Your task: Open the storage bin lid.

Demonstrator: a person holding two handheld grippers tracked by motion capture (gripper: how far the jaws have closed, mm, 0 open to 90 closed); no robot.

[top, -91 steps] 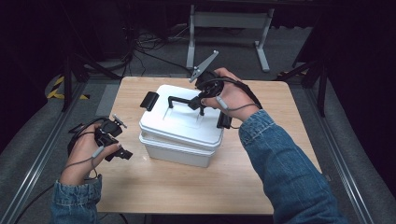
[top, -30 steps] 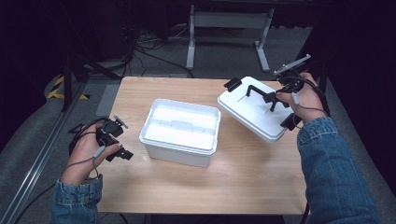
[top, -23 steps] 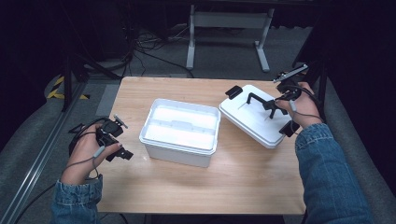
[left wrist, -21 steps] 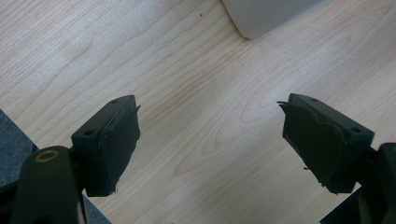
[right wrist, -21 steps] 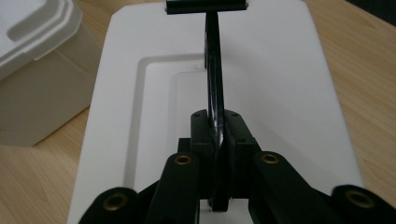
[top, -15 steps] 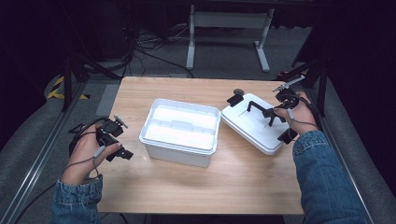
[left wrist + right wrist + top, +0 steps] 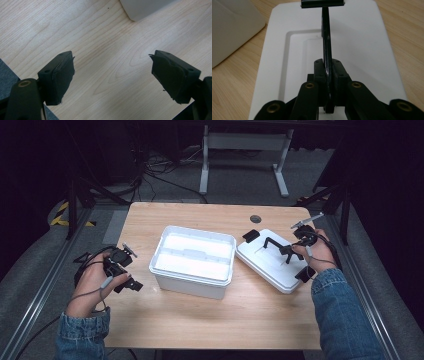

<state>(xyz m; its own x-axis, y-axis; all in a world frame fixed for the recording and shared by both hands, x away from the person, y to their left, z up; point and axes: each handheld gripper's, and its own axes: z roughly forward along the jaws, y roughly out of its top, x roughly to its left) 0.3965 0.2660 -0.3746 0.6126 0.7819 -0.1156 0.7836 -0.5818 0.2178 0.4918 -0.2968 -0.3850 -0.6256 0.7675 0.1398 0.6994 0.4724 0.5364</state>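
Here, the wooden table is the largest thing, and the high view takes in all of it, with one open white container near its middle and one white lid lying to the container's right, close beside it but apart. That view also shows both forearms in denim sleeves, one at each lower corner, and a dark floor with cables beyond the far edge.

The right gripper view gives what the high view cannot: the lid's single black handle running away from the camera as a thin upright bar, ending in a black clip at the far edge of the lid, with a corner of the container at the upper left. The right gripper is clenched on that handle, its two pads pressed against the bar from either side. In the high view the same gripper sits over the lid's right part.

The left gripper view looks straight down on bare wood, with one rounded corner of the container at the top. The left gripper has its fingers spread wide, holding nothing. In the high view it rests at the table's left edge, well apart from the container.
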